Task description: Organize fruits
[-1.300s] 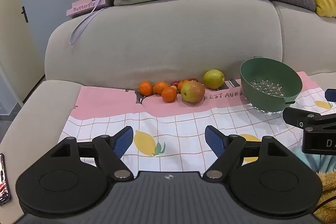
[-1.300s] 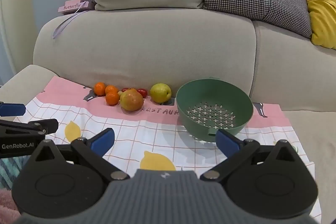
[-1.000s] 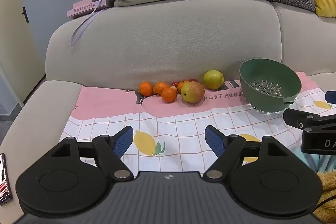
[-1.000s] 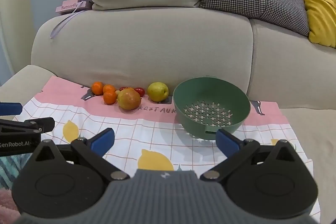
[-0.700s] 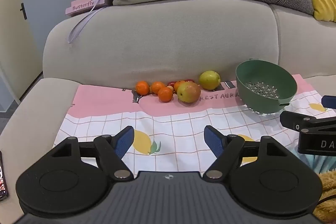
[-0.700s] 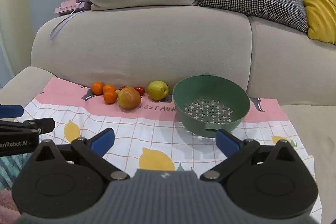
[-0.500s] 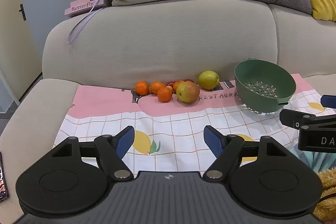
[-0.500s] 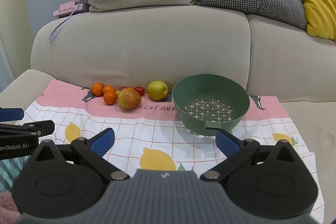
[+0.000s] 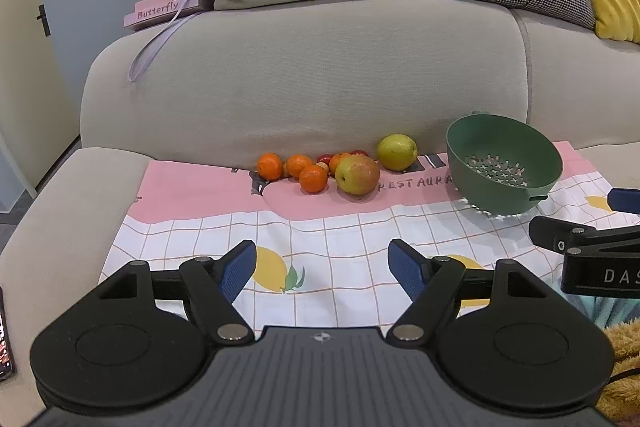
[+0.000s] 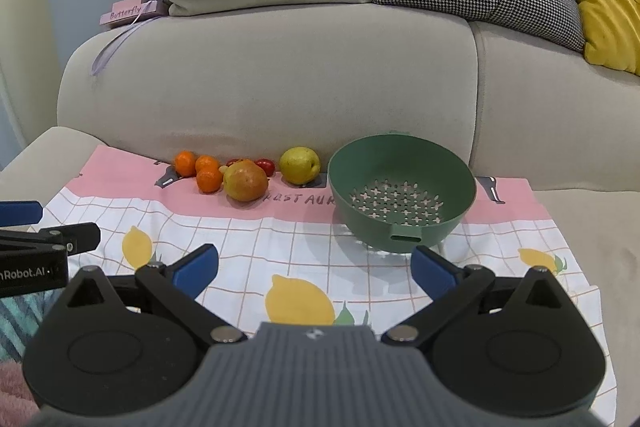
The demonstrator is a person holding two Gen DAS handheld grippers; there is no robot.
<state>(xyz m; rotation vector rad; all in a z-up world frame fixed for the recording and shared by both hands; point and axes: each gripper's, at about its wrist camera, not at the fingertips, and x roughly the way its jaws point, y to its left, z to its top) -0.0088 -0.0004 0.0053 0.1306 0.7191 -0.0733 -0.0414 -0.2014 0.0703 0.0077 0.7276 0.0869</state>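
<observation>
Both views, start of run. My left gripper has its fingers spread wide, nothing between them. My right gripper is likewise wide and empty. Both hover over the lemon-print cloth spread on the sofa seat.

Fruit sits in a cluster at frame centre in the left view, against the base of the sofa back: three small oranges, a red-yellow apple, a yellow-green pear, and some small red fruits behind, partly hidden. The green colander stands centre-right in the right view, just beside the pear, tilted toward me and holding no fruit.

Change over the last second: slight. In the right view the colander and fruit have drifted a little up and the cloth shows more in the foreground, so I have pulled back or lifted marginally. The left view is nearly unchanged. Fingers have stayed wide throughout.

Judgement: no fruit moved yet; task at its beginning. The likely first pick is whichever fruit lies outermost; round fruit on soft cloth may roll when nudged.
</observation>
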